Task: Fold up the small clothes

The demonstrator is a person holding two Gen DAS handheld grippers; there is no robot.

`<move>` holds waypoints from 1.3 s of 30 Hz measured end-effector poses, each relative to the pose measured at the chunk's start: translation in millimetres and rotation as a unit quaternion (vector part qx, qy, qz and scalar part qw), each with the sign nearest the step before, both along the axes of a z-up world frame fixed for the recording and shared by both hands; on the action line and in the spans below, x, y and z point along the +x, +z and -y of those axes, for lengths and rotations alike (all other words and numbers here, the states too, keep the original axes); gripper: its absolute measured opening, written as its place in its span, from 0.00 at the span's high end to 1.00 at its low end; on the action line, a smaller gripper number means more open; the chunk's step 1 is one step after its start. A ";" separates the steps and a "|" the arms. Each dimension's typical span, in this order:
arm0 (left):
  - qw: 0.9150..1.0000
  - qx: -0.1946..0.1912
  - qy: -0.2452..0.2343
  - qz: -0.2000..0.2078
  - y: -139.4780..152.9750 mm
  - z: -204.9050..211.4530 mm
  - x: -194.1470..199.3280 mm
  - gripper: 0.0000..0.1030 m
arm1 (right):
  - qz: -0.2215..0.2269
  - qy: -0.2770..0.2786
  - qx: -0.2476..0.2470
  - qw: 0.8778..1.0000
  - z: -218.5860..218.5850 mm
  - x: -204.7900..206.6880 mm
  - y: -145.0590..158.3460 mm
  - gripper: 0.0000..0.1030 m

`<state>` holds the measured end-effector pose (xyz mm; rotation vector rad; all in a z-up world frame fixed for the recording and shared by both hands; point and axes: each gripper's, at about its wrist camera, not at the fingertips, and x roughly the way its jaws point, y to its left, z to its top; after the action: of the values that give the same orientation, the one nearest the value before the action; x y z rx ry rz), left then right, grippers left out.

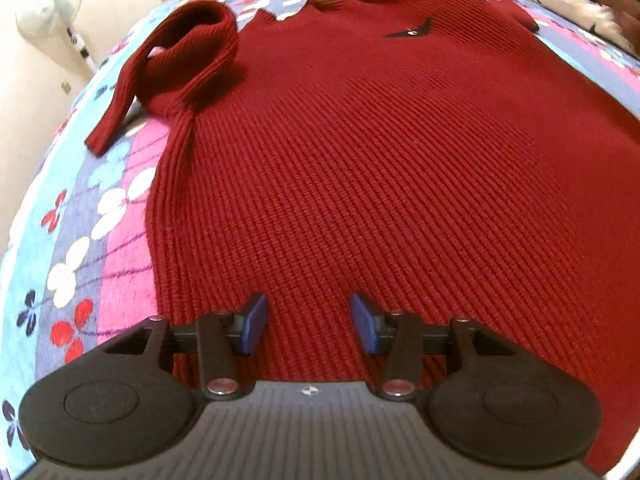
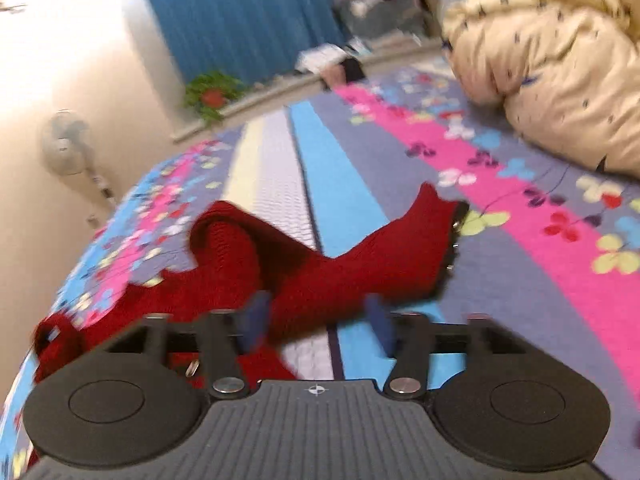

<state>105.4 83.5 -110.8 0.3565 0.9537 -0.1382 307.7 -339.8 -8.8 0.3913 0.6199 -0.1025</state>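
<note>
A dark red ribbed sweater [image 1: 380, 160] lies spread flat on the bed, with a small black logo [image 1: 412, 30] near its far end. One sleeve [image 1: 188, 60] is bunched and curled at the upper left. My left gripper [image 1: 310, 320] hovers low over the sweater's near part, open, its blue pads [image 1: 254, 324] apart with only flat knit showing between them. The right wrist view is blurred. There my right gripper [image 2: 316, 320] is open above a raised corner of the sweater [image 2: 352, 256] and the looped sleeve [image 2: 228, 248], gripping nothing.
The striped floral bedspread [image 2: 520, 216] covers the bed. A cream padded jacket [image 2: 560, 64] lies at the far right. A standing fan [image 2: 64, 144] is beside the bed's left edge by the wall. A potted plant [image 2: 212, 94] and a blue curtain [image 2: 240, 12] are beyond.
</note>
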 end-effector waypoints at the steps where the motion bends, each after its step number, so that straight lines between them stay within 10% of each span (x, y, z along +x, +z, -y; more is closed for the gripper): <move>1: 1.000 0.004 -0.005 0.009 -1.7 1.9 -2.4 0.49 | -0.016 -0.014 -0.007 1.000 -5.0 18.2 -5.4 0.38; 8: 0.999 0.002 -0.029 0.029 -5.8 -1.0 -2.3 0.49 | -0.120 -0.069 -0.057 0.989 -35.7 109.9 -51.0 0.39; 10: 0.999 -0.002 -0.034 0.023 -5.3 -2.3 2.1 0.49 | -0.131 -0.073 -0.104 0.983 -40.8 114.3 -52.1 0.77; 12: 0.999 0.001 -0.042 0.022 -4.9 -2.0 3.1 0.49 | -0.130 -0.061 -0.119 0.983 -35.1 117.1 -42.4 0.91; 20: 0.998 0.001 -0.051 0.020 -4.7 -0.8 1.5 0.49 | 0.102 -0.203 -0.098 0.969 106.3 15.0 37.1 0.93; 22: 0.998 0.001 -0.051 0.021 -5.1 -0.8 1.7 0.49 | 0.092 -0.229 -0.037 0.968 155.7 -10.1 17.6 1.00; 27: 0.998 0.001 -0.049 0.027 -5.7 0.6 2.0 0.49 | -0.005 -0.325 0.082 0.942 232.4 -62.2 -75.8 1.00; 32: 0.998 0.007 -0.055 0.041 -8.2 4.0 -0.6 0.49 | 0.046 -0.293 0.129 0.946 228.7 -71.9 -93.5 0.93; 36: 0.998 -0.002 -0.049 0.045 -7.7 3.9 1.6 0.49 | 0.051 -0.244 0.147 0.957 224.6 -48.3 -89.5 0.32; 39: 0.997 0.000 -0.048 0.054 -8.5 4.4 -0.2 0.49 | 0.035 -0.248 0.129 0.960 225.7 -31.2 -98.5 0.38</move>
<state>105.3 79.0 -119.3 0.4061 0.8298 -0.2049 276.5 -565.5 -107.3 0.7958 0.4543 -0.4888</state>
